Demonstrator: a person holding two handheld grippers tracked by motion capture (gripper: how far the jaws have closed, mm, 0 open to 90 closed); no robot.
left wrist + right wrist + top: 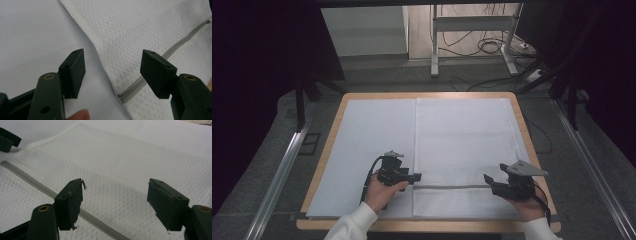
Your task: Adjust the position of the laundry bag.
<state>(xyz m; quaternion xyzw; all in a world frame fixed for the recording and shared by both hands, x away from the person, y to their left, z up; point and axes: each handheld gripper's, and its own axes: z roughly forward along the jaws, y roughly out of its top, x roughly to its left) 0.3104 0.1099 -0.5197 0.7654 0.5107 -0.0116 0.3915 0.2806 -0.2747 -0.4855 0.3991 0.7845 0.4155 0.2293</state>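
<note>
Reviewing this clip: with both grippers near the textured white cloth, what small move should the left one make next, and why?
Probably ease the left gripper down and close on the cloth's left edge by the grey zipper end. Its jaws straddle that edge, open, not yet pressing. The right gripper hovers open over the zipper.

No text, label, brand, number or sign can be read anywhere here.

A wooden table (532,145) carries a pale sheet (367,140), with a white mesh cloth (467,135) on top.
</note>
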